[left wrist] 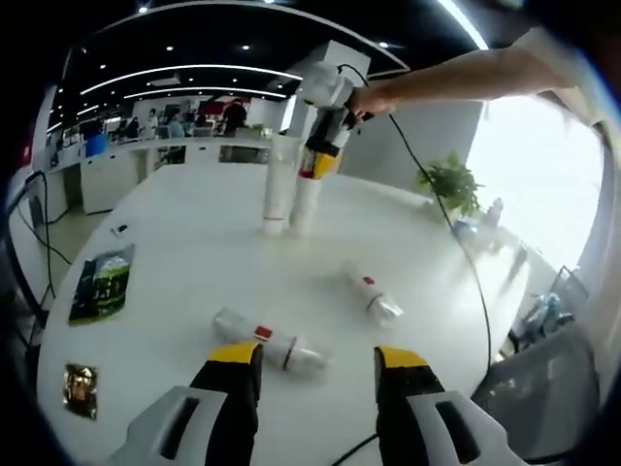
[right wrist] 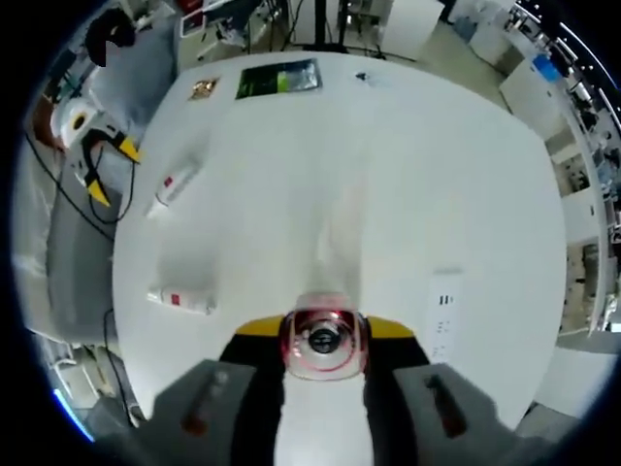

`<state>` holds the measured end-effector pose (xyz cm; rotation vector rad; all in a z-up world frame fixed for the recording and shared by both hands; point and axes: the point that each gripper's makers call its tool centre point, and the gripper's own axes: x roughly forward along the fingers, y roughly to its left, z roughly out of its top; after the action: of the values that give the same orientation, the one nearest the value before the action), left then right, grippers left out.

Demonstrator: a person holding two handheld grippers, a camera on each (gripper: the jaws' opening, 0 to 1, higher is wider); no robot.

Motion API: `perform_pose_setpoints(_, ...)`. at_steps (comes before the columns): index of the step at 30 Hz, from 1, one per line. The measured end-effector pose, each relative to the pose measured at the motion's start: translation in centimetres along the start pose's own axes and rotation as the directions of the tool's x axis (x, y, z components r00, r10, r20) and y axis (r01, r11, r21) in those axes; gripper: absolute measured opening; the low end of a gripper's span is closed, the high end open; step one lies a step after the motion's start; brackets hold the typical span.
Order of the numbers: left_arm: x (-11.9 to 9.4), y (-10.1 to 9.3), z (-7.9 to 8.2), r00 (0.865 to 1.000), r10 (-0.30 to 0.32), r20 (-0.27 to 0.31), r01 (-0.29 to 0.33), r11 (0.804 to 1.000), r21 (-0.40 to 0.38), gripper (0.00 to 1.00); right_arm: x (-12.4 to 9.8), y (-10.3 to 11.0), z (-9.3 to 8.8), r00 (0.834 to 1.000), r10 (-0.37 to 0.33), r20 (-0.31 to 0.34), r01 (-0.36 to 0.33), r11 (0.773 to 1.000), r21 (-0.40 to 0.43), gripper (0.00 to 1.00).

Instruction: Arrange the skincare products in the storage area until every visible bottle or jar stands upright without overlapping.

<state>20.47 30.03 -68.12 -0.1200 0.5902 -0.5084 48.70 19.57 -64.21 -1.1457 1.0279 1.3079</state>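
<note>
White plastic skincare bottle (right wrist: pixel 323 340) — clamped in right gripper (right wrist: pixel 323 335); left gripper (left wrist: pixel 318 361) released above white round counter (left wrist: pixel 194 262).

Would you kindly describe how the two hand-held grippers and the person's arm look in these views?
Left hand-held gripper: two black jaws with yellow tips on a light grey body with dark slots. Right hand-held gripper: white and grey body, black jaws, yellow tips, trailing a thin black cable. The arm is bare up to a light short sleeve.

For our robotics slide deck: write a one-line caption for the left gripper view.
Open left gripper hovers over two fallen bottles as the right gripper stands a tube beside an upright one.
</note>
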Motion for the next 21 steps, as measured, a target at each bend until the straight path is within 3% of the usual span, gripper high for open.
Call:
perform_pose_setpoints(14,0.10,-0.22,-0.06,1.000,-0.005,-0.006,0.005,1.000,0.018,0.48,0.22,-0.32,0.38,1.000,0.001,0.001,-0.001,1.000,0.021,0.30)
perform_pose_setpoints(21,0.10,-0.33,-0.21,1.000,-0.009,-0.013,0.009,1.000,0.026,0.47,0.19,-0.31,-0.35,1.000,0.012,-0.026,-0.011,0.998,0.055,0.31)
